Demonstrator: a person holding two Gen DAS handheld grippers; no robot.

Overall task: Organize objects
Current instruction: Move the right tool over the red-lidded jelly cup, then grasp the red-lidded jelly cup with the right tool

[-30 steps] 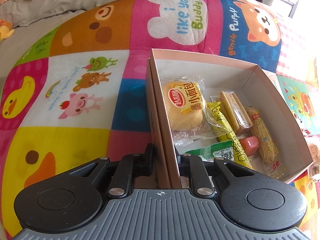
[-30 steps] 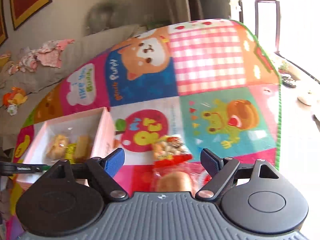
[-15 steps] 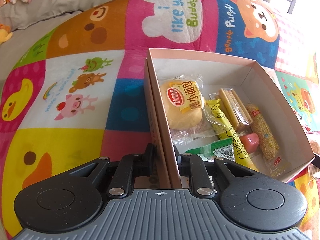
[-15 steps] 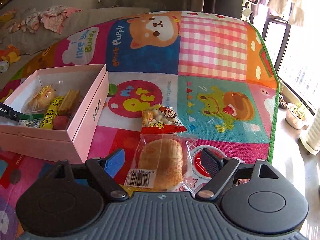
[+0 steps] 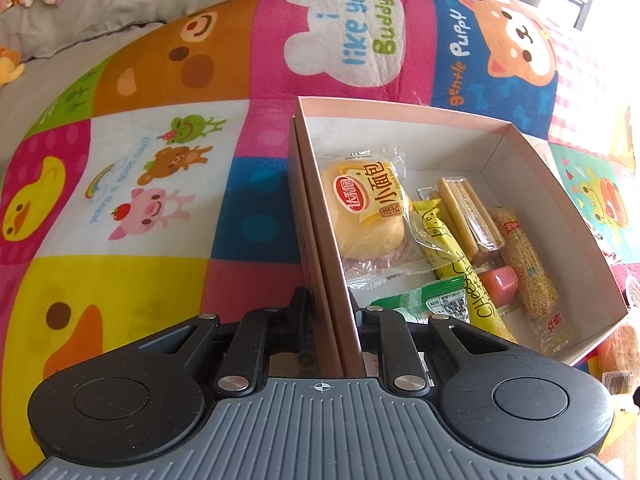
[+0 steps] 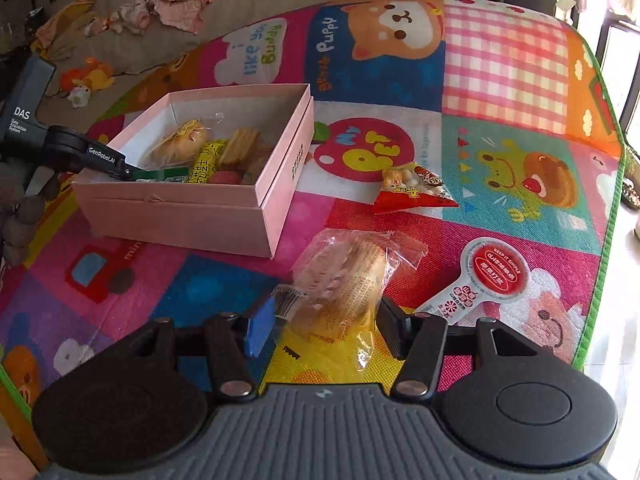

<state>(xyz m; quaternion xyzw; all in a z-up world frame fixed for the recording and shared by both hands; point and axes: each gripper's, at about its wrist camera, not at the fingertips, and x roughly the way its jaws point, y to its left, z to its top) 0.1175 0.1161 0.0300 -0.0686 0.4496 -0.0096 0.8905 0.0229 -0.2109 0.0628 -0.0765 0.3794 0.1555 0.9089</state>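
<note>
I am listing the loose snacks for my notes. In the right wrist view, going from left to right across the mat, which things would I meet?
Pink box → bread in a clear wrapper, between the closing right gripper → red snack bag → white packet with a red round label.

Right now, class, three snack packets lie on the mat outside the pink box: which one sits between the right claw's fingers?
The clear-wrapped bread bun; the claw is closing around it. The red triangular packet and the round-topped red-and-white packet lie farther off.
</note>
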